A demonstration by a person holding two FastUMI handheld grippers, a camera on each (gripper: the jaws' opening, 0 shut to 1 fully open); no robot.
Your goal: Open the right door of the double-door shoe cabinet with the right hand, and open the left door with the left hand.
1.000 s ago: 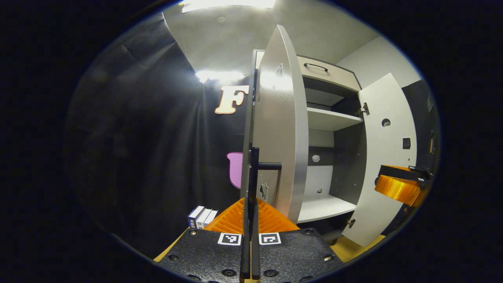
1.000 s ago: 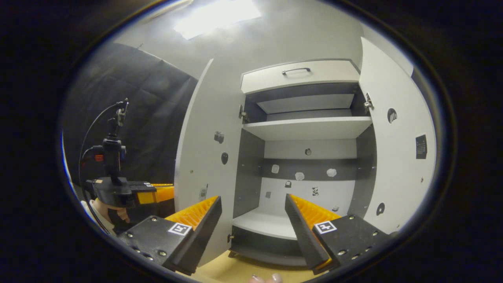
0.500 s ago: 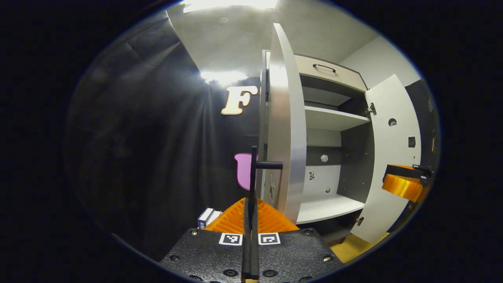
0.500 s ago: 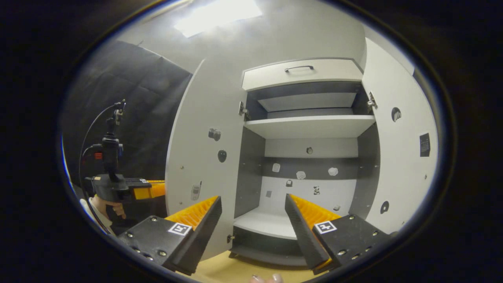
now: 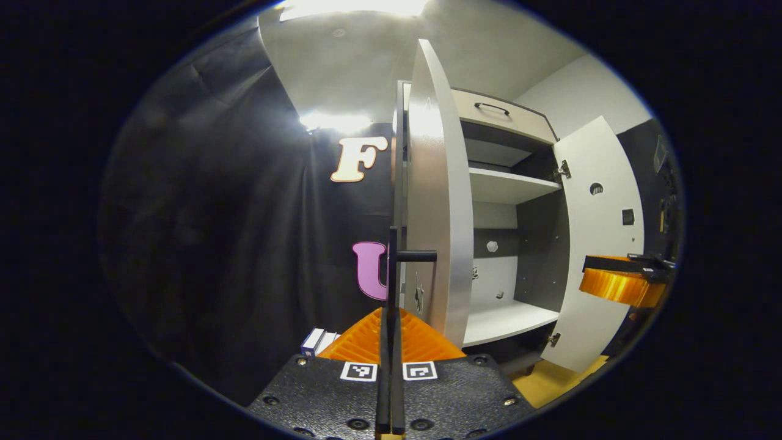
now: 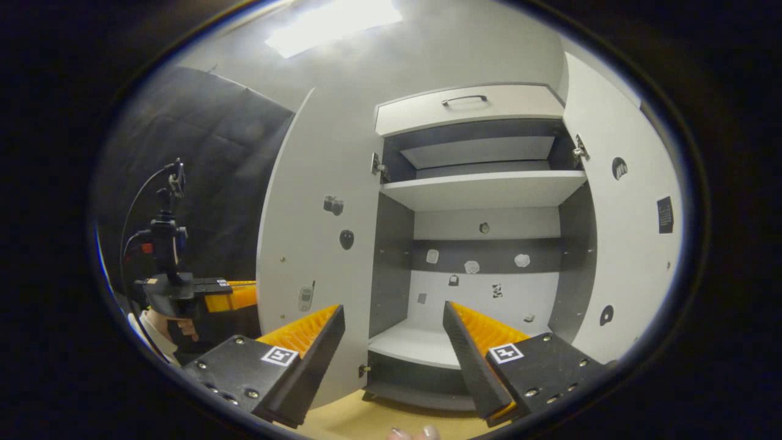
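Observation:
The shoe cabinet (image 6: 482, 189) stands with both doors swung out. In the left gripper view the left door (image 5: 437, 183) is seen nearly edge-on. Its black bar handle (image 5: 393, 256) runs upright between my left gripper's (image 5: 391, 324) fingers, which are shut on it. The right door (image 5: 595, 244) hangs open at the far right, with my right gripper (image 5: 617, 284) in front of it. In the right gripper view my right gripper (image 6: 394, 330) is open and holds nothing, facing the lower shelf. The left door (image 6: 317, 232), the right door (image 6: 629, 244) and my left gripper (image 6: 229, 294) show there too.
A closed drawer (image 6: 467, 110) with a handle tops the cabinet. Small boxes (image 5: 317, 341) lie on the floor by the cloth wall. The wooden floor (image 5: 550, 382) runs in front of the cabinet. A hand (image 6: 183, 327) holds the left gripper.
The left door has swung a little wider with my left gripper shut on its handle. The right gripper has stayed open in nearly the same place.

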